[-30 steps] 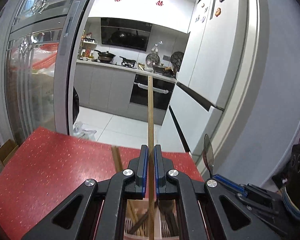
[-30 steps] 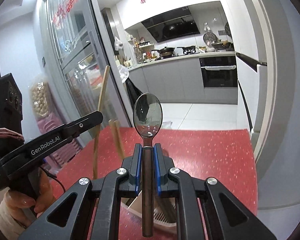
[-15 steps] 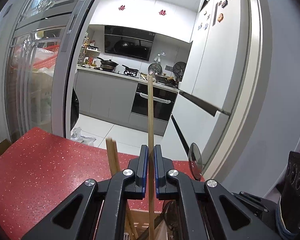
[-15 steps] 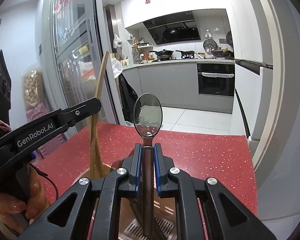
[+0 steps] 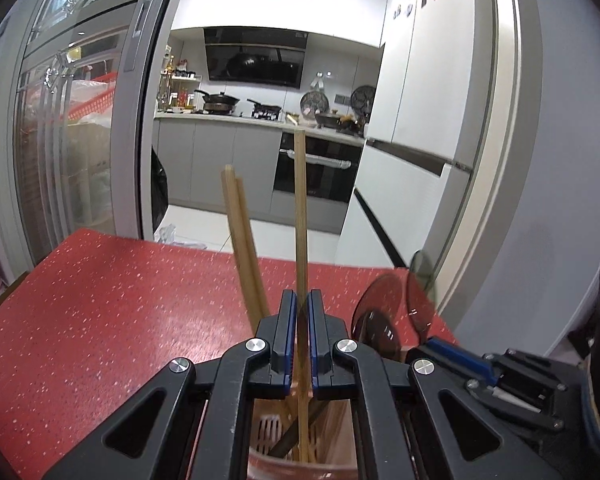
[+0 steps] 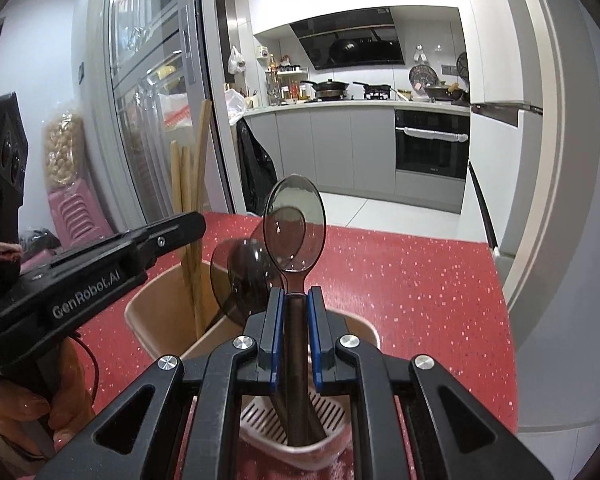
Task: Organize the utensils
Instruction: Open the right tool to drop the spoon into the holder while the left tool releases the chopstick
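My left gripper (image 5: 299,312) is shut on a wooden chopstick (image 5: 300,208), held upright with its lower end inside the pink utensil holder (image 5: 300,466). Two more chopsticks (image 5: 242,240) lean in the holder's left compartment. My right gripper (image 6: 296,308) is shut on a dark translucent spoon (image 6: 295,222), upright, its handle down in the holder's (image 6: 162,300) right compartment. Two other dark spoons (image 6: 240,276) stand there too. The left gripper (image 6: 100,268) shows at the left of the right wrist view, over the chopsticks (image 6: 192,184).
The holder stands on a red speckled table (image 5: 100,312). The table's far edge faces a kitchen doorway with a glass sliding door (image 5: 60,140) on the left and a white fridge (image 5: 440,120) on the right. The right gripper's body (image 5: 500,376) shows at lower right.
Both grippers have come down toward the holder. The chopstick and the spoon now reach deeper into their compartments, and the holder's rim and other utensils have come into view.
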`<act>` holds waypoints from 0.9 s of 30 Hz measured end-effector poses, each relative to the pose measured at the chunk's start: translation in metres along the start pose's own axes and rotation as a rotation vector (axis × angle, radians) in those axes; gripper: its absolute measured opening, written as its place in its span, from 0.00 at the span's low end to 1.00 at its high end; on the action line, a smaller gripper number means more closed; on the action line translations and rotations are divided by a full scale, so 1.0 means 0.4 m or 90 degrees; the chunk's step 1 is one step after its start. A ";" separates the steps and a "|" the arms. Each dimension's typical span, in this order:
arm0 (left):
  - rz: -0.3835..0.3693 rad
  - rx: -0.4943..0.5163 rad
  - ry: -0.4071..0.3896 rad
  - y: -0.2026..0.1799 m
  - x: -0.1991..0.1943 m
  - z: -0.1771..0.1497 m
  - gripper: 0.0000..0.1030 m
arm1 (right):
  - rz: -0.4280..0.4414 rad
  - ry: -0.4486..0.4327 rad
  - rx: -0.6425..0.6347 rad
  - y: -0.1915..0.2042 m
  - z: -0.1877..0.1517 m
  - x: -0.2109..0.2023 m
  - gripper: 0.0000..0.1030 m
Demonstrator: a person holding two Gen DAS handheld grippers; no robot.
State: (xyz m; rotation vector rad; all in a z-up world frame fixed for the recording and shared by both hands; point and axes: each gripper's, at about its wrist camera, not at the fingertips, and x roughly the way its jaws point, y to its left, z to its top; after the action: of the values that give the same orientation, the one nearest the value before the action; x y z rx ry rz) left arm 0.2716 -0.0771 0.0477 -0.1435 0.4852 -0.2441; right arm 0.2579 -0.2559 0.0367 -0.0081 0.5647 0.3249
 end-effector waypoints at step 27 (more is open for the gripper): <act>0.042 -0.015 0.088 0.045 -0.044 -0.013 0.31 | 0.029 0.016 0.103 -0.028 -0.022 -0.126 0.44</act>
State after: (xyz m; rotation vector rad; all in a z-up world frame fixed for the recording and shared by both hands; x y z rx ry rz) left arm 0.2577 -0.0556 0.0476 -0.1330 0.6298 -0.1844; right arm 0.2166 -0.2826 0.0550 0.1563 0.6156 0.3232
